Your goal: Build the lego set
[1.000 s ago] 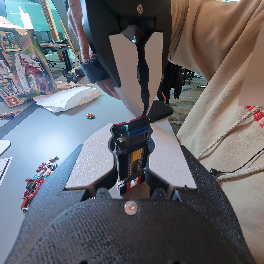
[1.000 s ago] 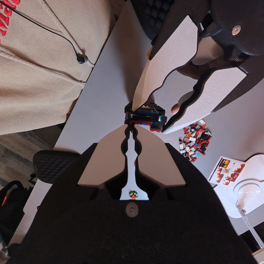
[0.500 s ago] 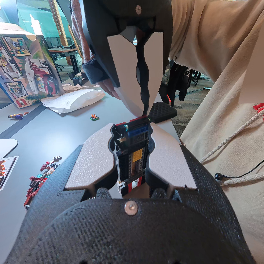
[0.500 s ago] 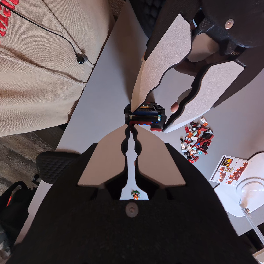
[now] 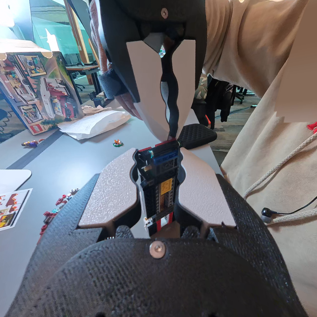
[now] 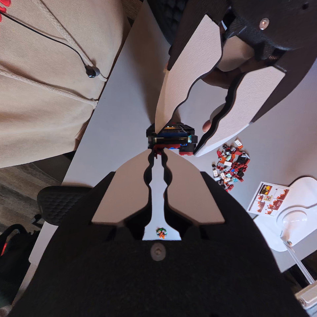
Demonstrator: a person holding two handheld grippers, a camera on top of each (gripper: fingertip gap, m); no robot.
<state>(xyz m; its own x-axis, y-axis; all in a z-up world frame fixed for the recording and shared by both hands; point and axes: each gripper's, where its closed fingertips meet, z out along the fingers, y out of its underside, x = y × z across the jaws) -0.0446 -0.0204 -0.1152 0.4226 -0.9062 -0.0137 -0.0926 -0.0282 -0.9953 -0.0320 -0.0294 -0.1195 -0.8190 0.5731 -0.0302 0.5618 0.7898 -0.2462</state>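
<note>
Grey tabletop (image 5: 56,164) | office room | left hand-held gripper (image 5: 157,154) clamps brick model (image 5: 161,185) | right hand-held gripper (image 6: 157,151) slightly parted

The right tool (image 6: 157,151), whose fingertips met a second ago, now stands slightly parted at the near red edge of the brick model (image 6: 171,137), with a small red piece (image 6: 156,152) showing between its fingertips.
</note>
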